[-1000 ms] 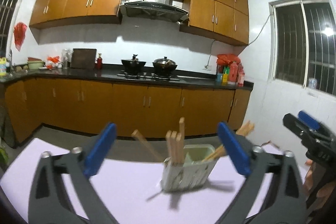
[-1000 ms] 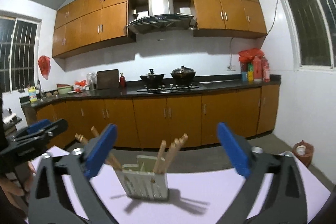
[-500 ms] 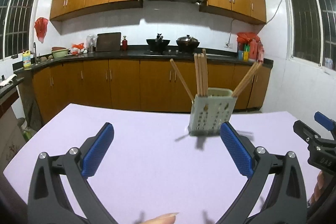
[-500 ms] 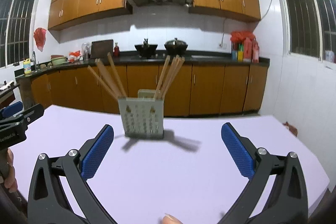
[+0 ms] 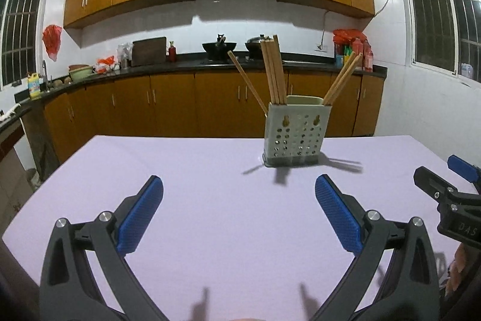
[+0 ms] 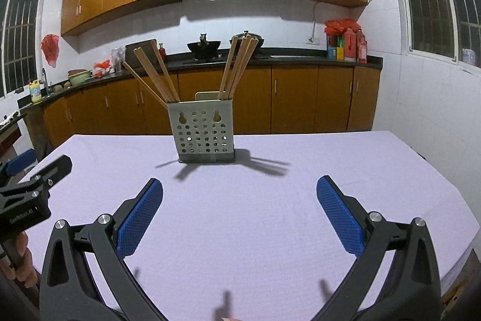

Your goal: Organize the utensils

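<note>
Chopsticks [image 5: 273, 71] stand in the perforated holder [image 5: 296, 134] toward the far side of the lilac worktop [image 5: 210, 200] in the left wrist view; the left gripper [image 5: 239, 212] is spread wide and empty, well short of the holder. In the right wrist view the right gripper [image 6: 239, 212] is likewise wide and empty, the holder upright ahead. No loose utensils show on the cloth, so the sorting looks essentially done.
</note>
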Tool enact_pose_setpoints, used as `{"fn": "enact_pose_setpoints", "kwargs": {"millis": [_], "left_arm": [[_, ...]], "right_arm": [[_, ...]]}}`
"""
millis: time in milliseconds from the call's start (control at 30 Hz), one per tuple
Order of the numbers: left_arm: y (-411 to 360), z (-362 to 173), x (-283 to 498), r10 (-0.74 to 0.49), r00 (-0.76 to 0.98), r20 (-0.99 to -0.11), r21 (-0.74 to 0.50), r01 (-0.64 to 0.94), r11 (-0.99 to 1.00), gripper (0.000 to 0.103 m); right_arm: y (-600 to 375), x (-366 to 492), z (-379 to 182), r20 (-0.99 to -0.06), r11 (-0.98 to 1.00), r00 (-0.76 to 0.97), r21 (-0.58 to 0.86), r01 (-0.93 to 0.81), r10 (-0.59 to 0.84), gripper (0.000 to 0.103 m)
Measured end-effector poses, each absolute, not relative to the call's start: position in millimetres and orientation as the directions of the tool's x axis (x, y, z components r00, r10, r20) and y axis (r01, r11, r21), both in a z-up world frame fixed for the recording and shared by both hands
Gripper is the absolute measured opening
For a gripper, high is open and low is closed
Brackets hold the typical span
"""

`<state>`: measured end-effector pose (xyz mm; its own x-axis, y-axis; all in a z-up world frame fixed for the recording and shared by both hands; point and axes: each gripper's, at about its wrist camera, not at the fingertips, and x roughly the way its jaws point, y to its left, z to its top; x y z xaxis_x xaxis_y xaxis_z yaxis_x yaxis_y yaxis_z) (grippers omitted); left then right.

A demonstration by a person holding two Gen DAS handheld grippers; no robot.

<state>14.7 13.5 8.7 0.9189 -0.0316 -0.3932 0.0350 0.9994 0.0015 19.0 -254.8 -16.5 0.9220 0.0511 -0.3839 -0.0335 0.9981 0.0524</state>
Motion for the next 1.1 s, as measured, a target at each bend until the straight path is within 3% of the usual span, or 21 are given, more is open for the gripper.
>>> {"fn": "enact_pose_setpoints", "kwargs": {"millis": [1100], "left_arm": [[5.0, 7.7, 18.9, -0.038, 0.912, -0.408, -0.014, 0.036, 0.999, 0.099]], "right_arm": [[-255.3, 19.1, -18.0, -0.386, 0.998, 0.921, 0.055, -0.033, 0.052, 0.101]]}}
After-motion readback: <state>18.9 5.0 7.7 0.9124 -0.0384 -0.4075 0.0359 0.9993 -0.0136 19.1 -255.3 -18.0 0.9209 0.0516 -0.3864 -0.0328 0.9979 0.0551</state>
